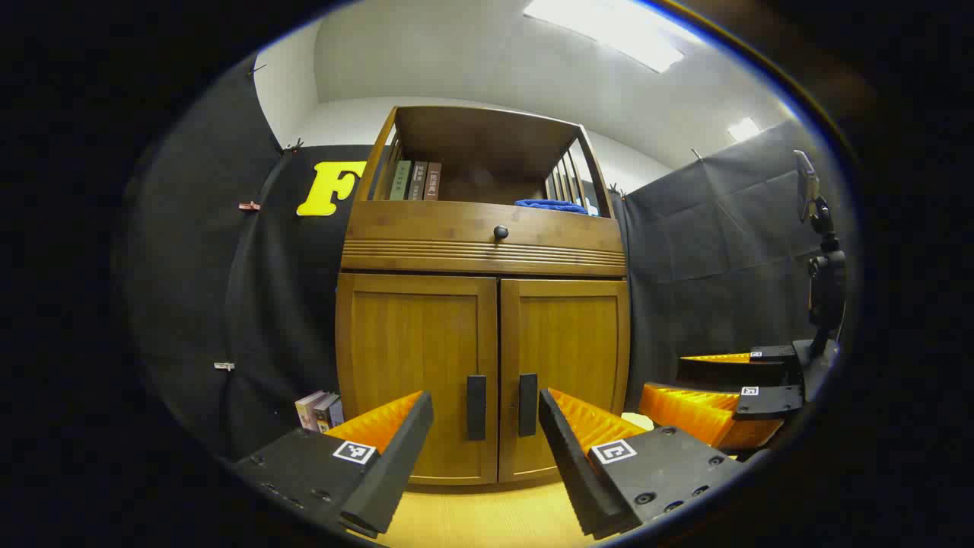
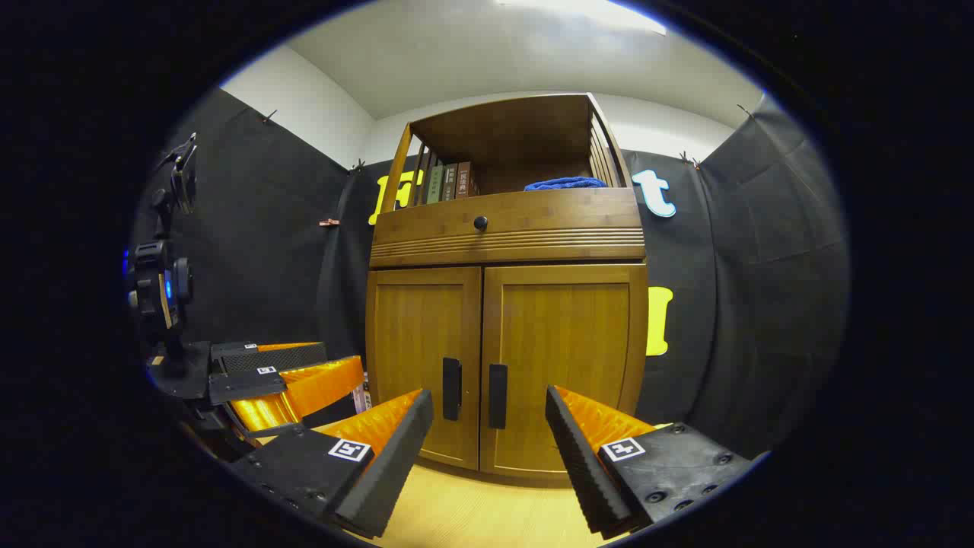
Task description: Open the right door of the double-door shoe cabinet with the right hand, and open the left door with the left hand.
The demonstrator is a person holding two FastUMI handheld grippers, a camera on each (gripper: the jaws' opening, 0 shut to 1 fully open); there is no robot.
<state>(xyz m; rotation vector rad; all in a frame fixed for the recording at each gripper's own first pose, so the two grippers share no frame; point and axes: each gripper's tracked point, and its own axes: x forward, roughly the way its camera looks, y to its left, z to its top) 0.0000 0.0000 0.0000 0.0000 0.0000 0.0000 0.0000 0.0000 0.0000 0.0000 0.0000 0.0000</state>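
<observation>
**Both grippers held apart before a closed cabinet**

In the left gripper view, the left gripper (image 1: 485,426) has its fingers spread wide with nothing between them; through the gap show the two dark door handles, the left handle (image 1: 476,407) and the right handle (image 1: 527,404), side by side at the meeting edge of the doors. The fingers are short of the handles and touch neither. In the right gripper view, the right gripper (image 2: 488,426) is likewise released, its fingers parted and holding nothing, and both handles stand in the gap, a little left of its middle, apart from the fingertips.

The shoe cabinet (image 1: 483,301) stands upright on a pale wooden floor (image 1: 487,517), with the left door (image 1: 415,373) and right door (image 1: 567,365) both closed flush. Above the doors sits a drawer with a small round knob (image 1: 500,232), and above that an open shelf holding upright books (image 1: 415,180) and a folded blue cloth (image 1: 552,205).

A few more books (image 1: 318,409) stand on the floor just beside the cabinet's left side. Nothing lies between either gripper and the doors. In the left gripper view the other gripper appears off to the right, near a camera mount (image 1: 822,266).
</observation>
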